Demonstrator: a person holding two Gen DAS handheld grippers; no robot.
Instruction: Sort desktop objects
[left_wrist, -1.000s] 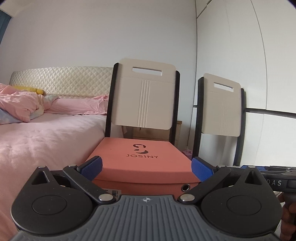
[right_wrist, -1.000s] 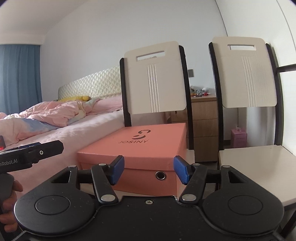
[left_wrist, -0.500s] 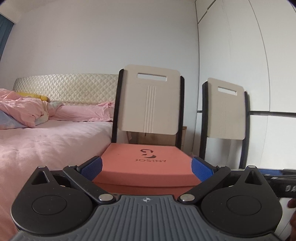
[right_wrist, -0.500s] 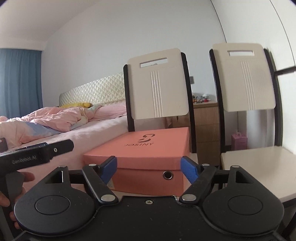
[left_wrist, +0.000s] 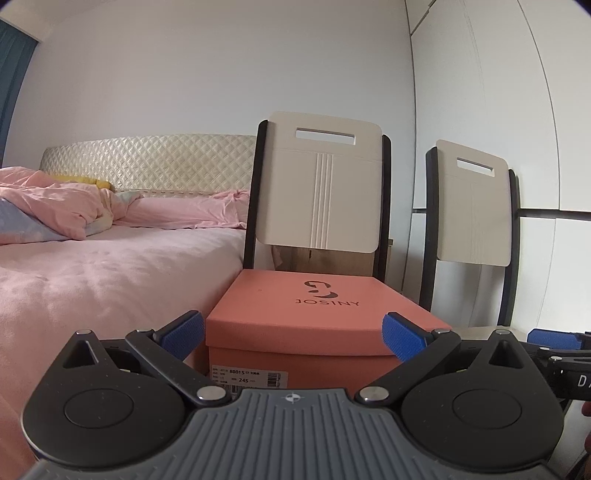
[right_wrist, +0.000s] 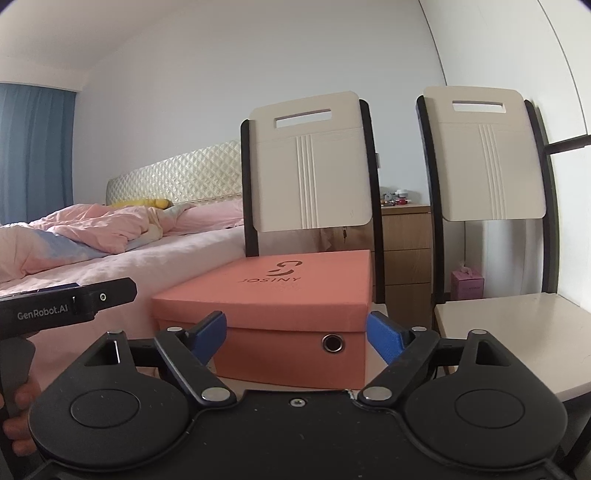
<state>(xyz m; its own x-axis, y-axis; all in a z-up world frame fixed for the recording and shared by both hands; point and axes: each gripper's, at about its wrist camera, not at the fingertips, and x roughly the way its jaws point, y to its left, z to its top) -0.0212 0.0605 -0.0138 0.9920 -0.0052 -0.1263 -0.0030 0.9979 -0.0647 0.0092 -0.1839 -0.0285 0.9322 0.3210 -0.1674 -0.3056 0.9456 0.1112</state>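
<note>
A salmon-pink shoe box (left_wrist: 325, 317) marked JOSINY sits lid-on upon the seat of the left of two chairs, its labelled end facing my left gripper (left_wrist: 293, 338). That gripper is open, its blue pads (left_wrist: 184, 334) framing the box's near corners without pressing on it. In the right wrist view the same shoe box (right_wrist: 288, 295) shows a side with a metal eyelet. My right gripper (right_wrist: 297, 336) is opening, its jaws wide, and the box lies just beyond the tips with nothing held between them.
A bed with pink bedding (left_wrist: 92, 266) runs along the left. A second cream chair (right_wrist: 517, 321) stands to the right with a bare seat. Behind are a wooden nightstand (right_wrist: 404, 251) and a white wardrobe (left_wrist: 498, 110). A hand (right_wrist: 18, 406) grips the left tool's handle.
The right gripper's jaws have spread from a narrow gap to wide. Both grippers have sunk a little in front of the box. The left jaws stayed open.
</note>
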